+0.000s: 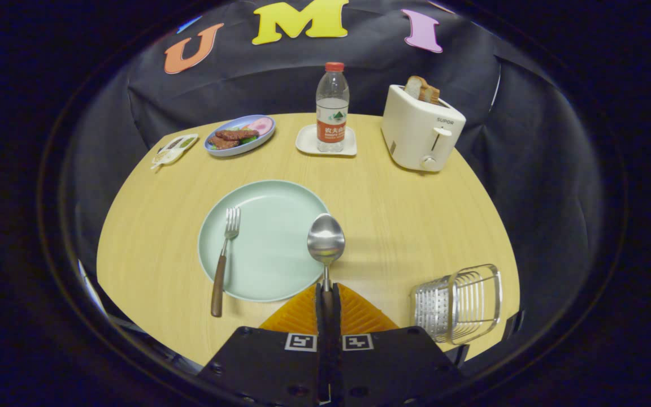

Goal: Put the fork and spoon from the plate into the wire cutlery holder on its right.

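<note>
The gripper [328, 297] is closed on the spoon [326, 240]: both fingers press against the sides of its handle, with only a narrow slit between them where the handle runs. The spoon's steel bowl points forward, ahead of the fingertips, over the right rim of the pale green plate [266, 240]; whether it is lifted clear of the plate or touches it cannot be told

The fork [224, 260] lies on the left part of the plate, tines away from the gripper, its brown wooden handle reaching over the near rim onto the round wooden table [404, 215]

The wire cutlery holder [461, 304] stands to the right of the fingers, near the table's near right edge and well apart from the plate. Nothing can be seen inside it

Beyond the plate, at the far side of the table, a clear water bottle [332, 107] with a red cap stands upright on a white square coaster [308, 144]. To its right sits a cream toaster [421, 127] with bread slices [422, 89] sticking out of the top. To its left there is a blue oval dish [239, 135] with food on it, and further left a small white tray [174, 150]
</note>
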